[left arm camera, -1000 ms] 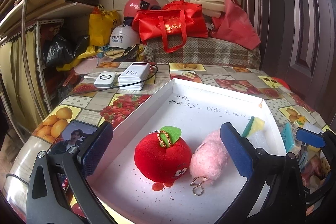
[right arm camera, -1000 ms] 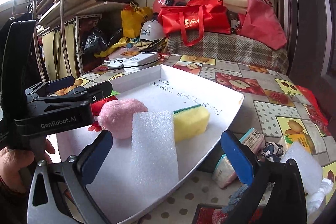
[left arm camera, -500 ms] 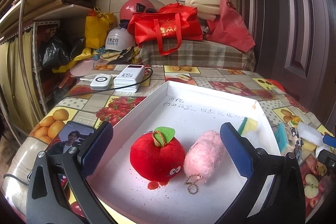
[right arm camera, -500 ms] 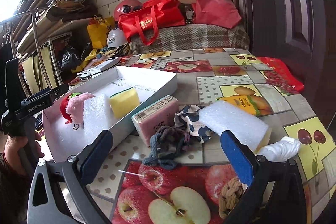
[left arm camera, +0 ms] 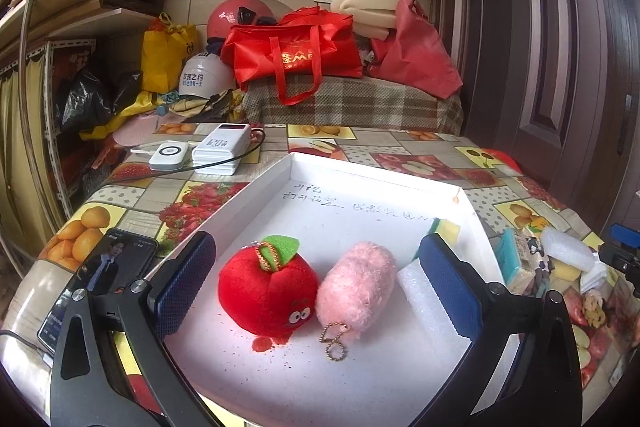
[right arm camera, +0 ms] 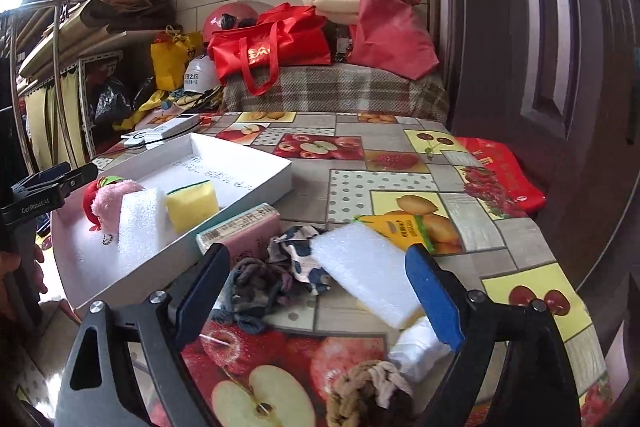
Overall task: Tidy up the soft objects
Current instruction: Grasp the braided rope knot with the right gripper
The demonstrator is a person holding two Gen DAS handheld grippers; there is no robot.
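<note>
A white tray holds a red plush apple, a pink fluffy plush, a white foam pad and a yellow sponge. My left gripper is open over the tray's near end, around the apple and the pink plush, touching neither. My right gripper is open above the table right of the tray. Between its fingers lie a white foam block, a patterned cloth and a dark scrunchie.
A pink boxed item leans on the tray's side. A brown scrunchie and a white soft wad lie near the front edge. A phone and power banks lie left of the tray. Bags pile at the back.
My right gripper has swung right and away from the tray, now low over the loose items on the table. My left gripper has stayed over the tray, shifting only slightly.
</note>
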